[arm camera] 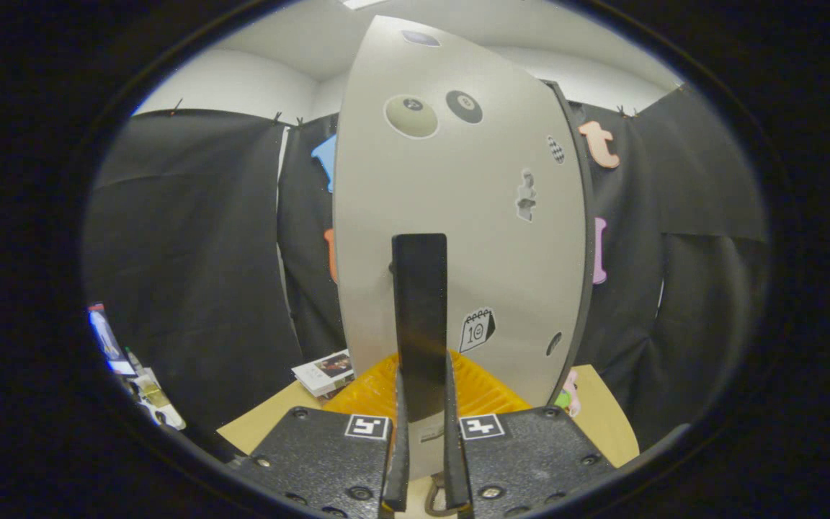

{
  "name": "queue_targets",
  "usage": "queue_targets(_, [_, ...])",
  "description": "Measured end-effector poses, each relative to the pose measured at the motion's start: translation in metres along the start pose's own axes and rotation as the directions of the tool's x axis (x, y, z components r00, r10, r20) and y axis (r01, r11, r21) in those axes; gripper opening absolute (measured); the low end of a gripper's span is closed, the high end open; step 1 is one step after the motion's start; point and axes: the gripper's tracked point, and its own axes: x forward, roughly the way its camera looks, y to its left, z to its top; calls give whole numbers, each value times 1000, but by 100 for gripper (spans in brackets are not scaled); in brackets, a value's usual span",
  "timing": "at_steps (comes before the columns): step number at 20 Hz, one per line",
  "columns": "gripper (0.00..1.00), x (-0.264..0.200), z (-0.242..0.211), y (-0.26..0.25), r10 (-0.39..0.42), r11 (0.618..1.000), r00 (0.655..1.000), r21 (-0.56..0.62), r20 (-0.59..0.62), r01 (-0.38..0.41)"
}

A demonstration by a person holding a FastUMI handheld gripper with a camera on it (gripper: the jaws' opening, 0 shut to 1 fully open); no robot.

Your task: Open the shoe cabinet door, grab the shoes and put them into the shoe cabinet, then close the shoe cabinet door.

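Off to the left, a stack of booklets (324,373) is lying on the wooden worktop (256,425). Ahead, the grey shoe cabinet door (458,231) is standing upright, dotted with stickers, and its dark vertical handle (420,317) is running down between the fingers. The tongs (424,461) are pressing both fingers against that handle, nearly closed around it. An orange ridged item (483,393) is lying at the door's foot, beyond the fingers.
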Motion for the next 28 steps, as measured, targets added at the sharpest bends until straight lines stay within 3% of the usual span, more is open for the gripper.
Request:
queue_targets(14, [14, -62, -2, -66, -163, 986, 986, -39, 15, 164])
queue_targets(21, [9, -81, -2, -98, -201, 979, 980, -41, -1, 200])
queue_targets(28, [4, -108, -4, -156, -313, 948, 950, -50, 9, 313])
